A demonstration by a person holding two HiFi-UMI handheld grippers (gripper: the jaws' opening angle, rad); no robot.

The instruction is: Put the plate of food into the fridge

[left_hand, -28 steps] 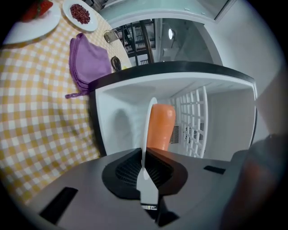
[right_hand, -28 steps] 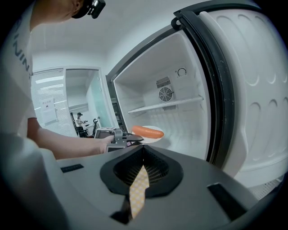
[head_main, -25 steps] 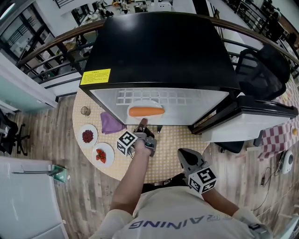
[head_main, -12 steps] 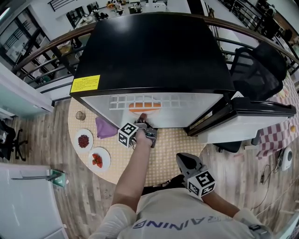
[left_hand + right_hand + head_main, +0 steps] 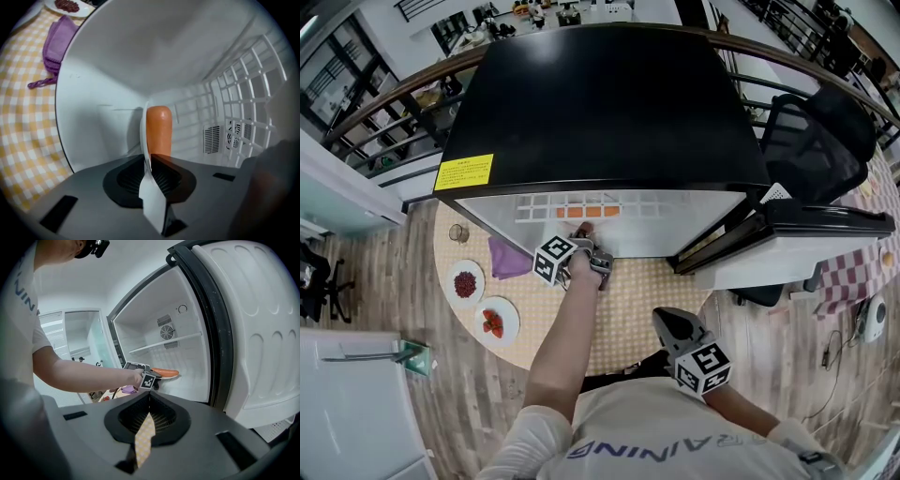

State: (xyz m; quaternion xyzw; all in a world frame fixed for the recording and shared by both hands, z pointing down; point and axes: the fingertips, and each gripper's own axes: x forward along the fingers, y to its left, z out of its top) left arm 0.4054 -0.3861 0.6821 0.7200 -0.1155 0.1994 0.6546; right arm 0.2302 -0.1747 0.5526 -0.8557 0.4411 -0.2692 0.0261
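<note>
Fridge (image 5: 609,103) holds the plate (image 5: 144,136) bearing what looks like a sausage (image 5: 159,129).

Orange sausage (image 5: 159,131) on white plate (image 5: 150,197), black fridge (image 5: 609,103), yellow-checked tablecloth (image 5: 23,117), purple cloth (image 5: 58,40)

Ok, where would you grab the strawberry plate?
Probably the strawberry plate by its bare rim, coming in low from the table edge side: it lies flat, the strawberries sit mid-plate, and the other plate sits close on its far side.
</note>
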